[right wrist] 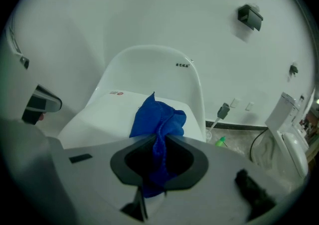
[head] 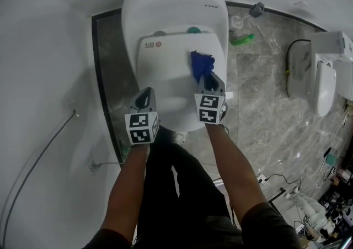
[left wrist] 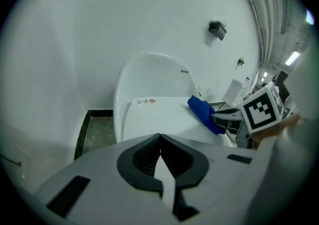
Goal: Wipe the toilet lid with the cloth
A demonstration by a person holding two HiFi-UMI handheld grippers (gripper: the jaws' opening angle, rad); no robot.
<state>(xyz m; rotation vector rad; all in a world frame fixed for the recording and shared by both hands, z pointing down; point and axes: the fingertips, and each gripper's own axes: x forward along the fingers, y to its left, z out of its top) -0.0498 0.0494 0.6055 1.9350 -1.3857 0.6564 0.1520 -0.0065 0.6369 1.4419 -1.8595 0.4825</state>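
The right gripper [right wrist: 158, 141] is clamped on the blue cloth [head: 201, 64], which bunches out past its jaws and rests on the right side of the toilet lid [head: 165, 68]. The left gripper [left wrist: 160, 136] has its jaws pressed together on nothing, near the lid's front left corner. Both bare forearms reach forward side by side, with the grippers tilted down toward the lid.

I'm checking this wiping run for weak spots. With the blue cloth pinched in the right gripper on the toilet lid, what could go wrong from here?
1. The cloth is bunched into a narrow wad in the right gripper, so strokes may cover only a thin strip of the toilet lid.
2. It sits near the lid's right edge, so a stroke that way could slide off.
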